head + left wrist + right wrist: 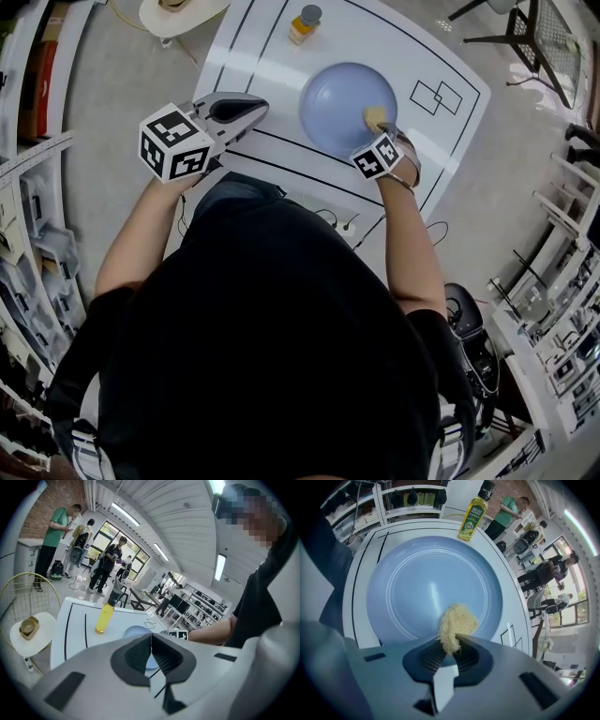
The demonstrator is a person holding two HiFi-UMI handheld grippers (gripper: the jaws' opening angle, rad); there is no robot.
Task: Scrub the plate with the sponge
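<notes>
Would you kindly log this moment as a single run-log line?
right gripper: shut on sponge, over blue plate | left gripper: shut, empty, left of plate | yellow bottle: upright beyond plate

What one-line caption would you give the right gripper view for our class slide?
Right gripper shut on a yellow sponge over the blue plate, a yellow bottle standing beyond it.

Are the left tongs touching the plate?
Apart. In the head view, the left tongs are shut beside the plate, with a strip of bare table between them.
</notes>
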